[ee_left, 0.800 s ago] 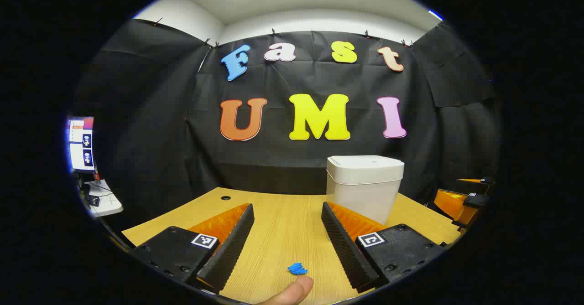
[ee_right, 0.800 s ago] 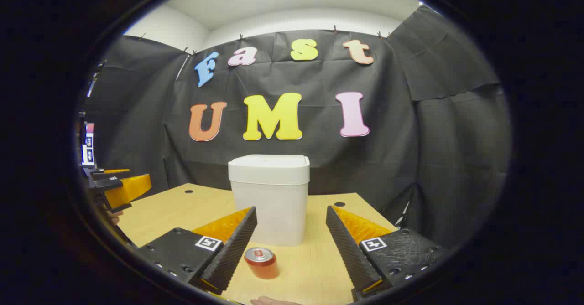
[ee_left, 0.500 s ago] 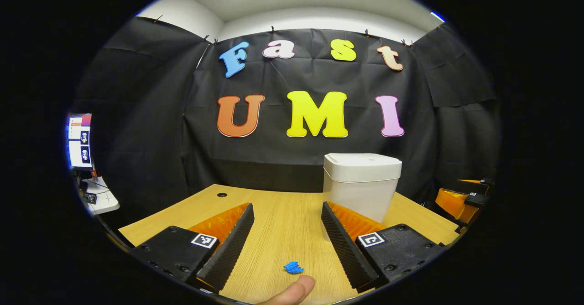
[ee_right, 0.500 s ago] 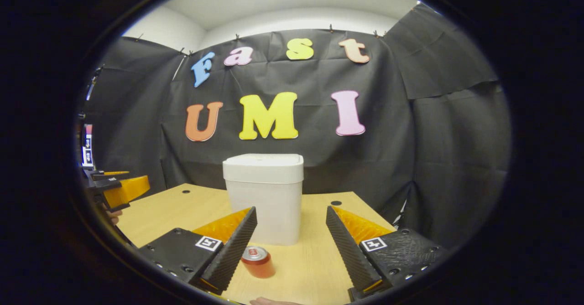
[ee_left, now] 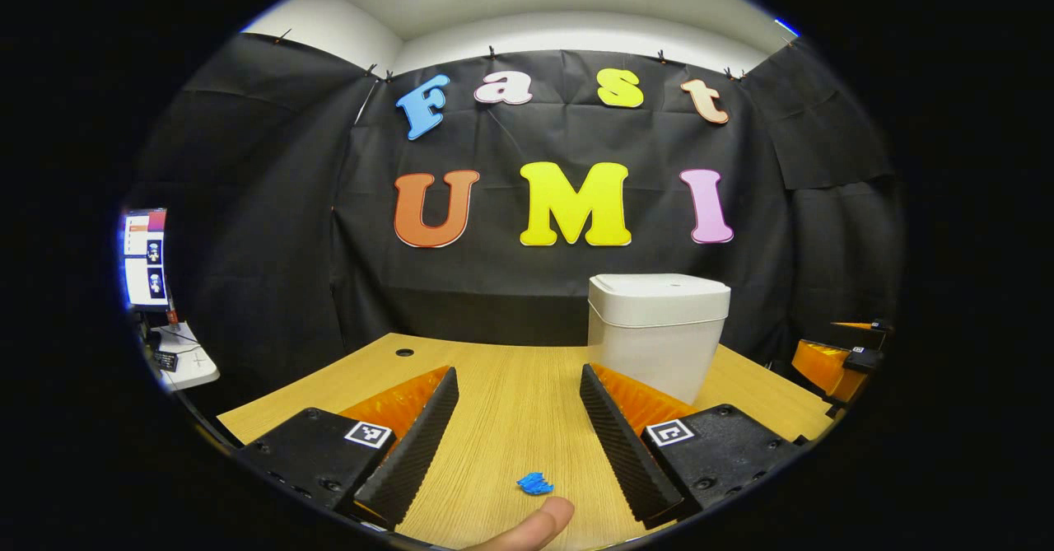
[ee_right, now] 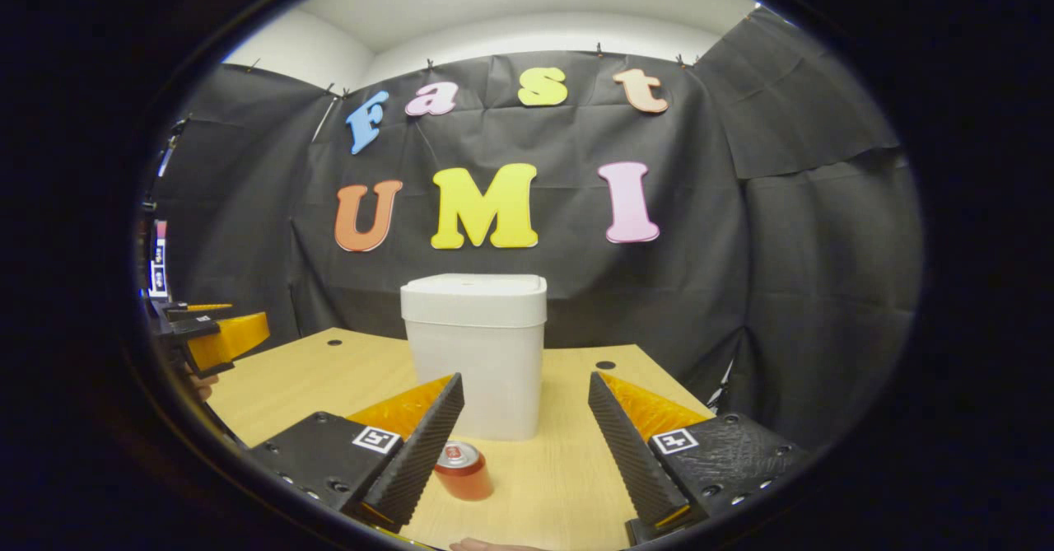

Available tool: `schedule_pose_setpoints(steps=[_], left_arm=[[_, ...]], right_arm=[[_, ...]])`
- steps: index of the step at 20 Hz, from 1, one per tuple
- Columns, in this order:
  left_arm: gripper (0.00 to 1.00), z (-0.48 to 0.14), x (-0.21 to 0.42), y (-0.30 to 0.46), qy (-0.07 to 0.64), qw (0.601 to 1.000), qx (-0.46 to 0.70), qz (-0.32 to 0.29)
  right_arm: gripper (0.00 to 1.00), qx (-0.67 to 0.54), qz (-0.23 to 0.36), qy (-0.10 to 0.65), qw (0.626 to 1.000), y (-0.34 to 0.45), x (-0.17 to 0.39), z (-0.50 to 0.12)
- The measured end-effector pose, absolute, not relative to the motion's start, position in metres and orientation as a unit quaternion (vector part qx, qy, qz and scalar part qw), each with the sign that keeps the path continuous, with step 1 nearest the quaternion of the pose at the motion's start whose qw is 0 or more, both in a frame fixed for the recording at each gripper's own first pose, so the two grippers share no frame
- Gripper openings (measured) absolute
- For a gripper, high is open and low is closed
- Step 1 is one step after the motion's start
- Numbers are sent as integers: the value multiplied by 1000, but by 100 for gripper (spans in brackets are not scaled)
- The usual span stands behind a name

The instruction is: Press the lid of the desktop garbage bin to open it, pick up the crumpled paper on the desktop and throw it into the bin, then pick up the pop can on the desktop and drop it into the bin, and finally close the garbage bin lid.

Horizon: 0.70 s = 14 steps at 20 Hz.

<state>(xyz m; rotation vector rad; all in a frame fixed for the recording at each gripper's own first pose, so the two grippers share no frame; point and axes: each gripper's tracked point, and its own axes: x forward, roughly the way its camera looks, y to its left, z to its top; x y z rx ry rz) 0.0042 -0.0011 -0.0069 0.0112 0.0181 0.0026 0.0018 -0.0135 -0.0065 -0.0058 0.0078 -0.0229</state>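
A white desktop bin stands on the wooden table with its lid down. Small blue crumpled paper lies on the table between the fingers of my left gripper, low in the left gripper view; that gripper is open and holds nothing. A red pop can stands upright in front of the bin, beside the left finger of my right gripper, which is open and holds nothing. The other gripper shows at the far edge of each view.
The wooden table has cable holes at its far corners. A person's fingertip shows at the bottom of the left gripper view. A lit screen and a small white stand sit beyond the table's left side. Black cloth walls close the booth.
Both views have shifted slightly: the bin sits a little higher and, in the right gripper view, further left. The can has slid closer to the right gripper's left finger. Both grippers stay open.
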Motion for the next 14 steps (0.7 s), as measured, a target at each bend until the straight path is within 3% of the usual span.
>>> schedule_pose_setpoints(steps=[9,14], left_arm=[[100,-13,8,-6,15,1000,15,0],[96,-21,13,1,27,999,20,17]], right_arm=[[95,6,-8,-1,1000,-10,18,9],[67,19,19,2,1000,4,33,26]])
